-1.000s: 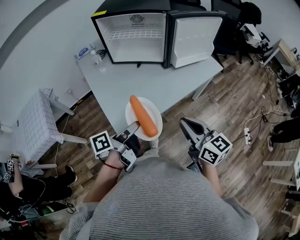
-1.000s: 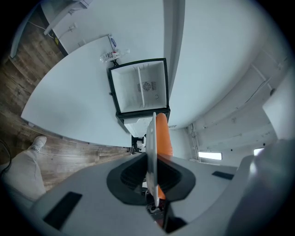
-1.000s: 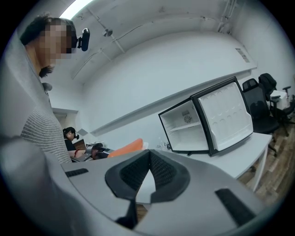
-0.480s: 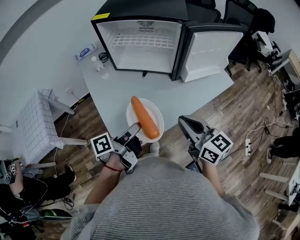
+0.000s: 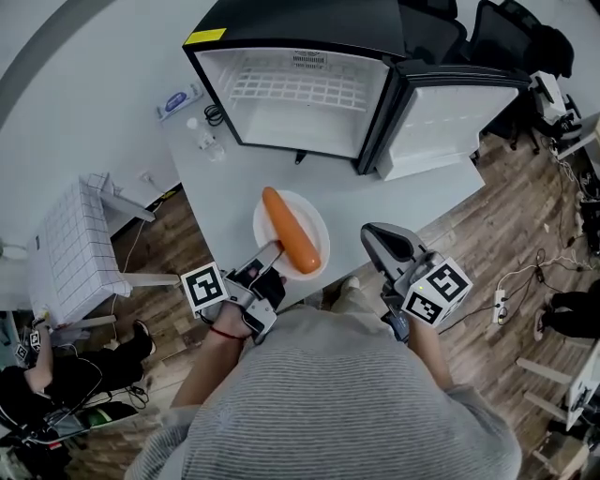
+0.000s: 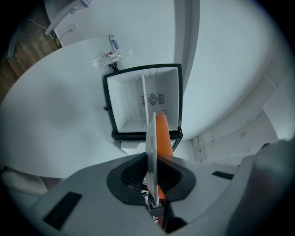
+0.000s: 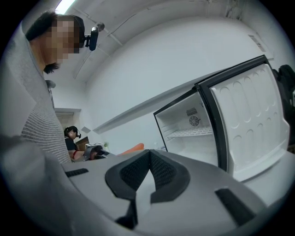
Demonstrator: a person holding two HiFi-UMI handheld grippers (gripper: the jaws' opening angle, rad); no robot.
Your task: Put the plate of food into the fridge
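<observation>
Left gripper (image 5: 268,255): narrowed and clamped on near rim of white plate (image 5: 316,223); carrot (image 5: 291,242) lay lengthwise on it. Plate sat over near corner of grey table (image 5: 234,178), gripper body hanging past the edge. In left gripper view, showed plate (image 6: 151,152) edge-on, lined up with mouth of fridge (image 6: 124,99) straight ahead. Fridge (image 5: 281,23) stood at far end of table, door (image 5: 455,108) swung wide to the right, wire shelf (image 5: 300,89) across upper interior. Open stretch of tabletop between plate and fridge sill. Bottle (image 5: 208,142) off left, well apart. Right gripper (image 5: 382,240): closed on nothing, near plate's right side, apart from it, at table's near edge.
</observation>
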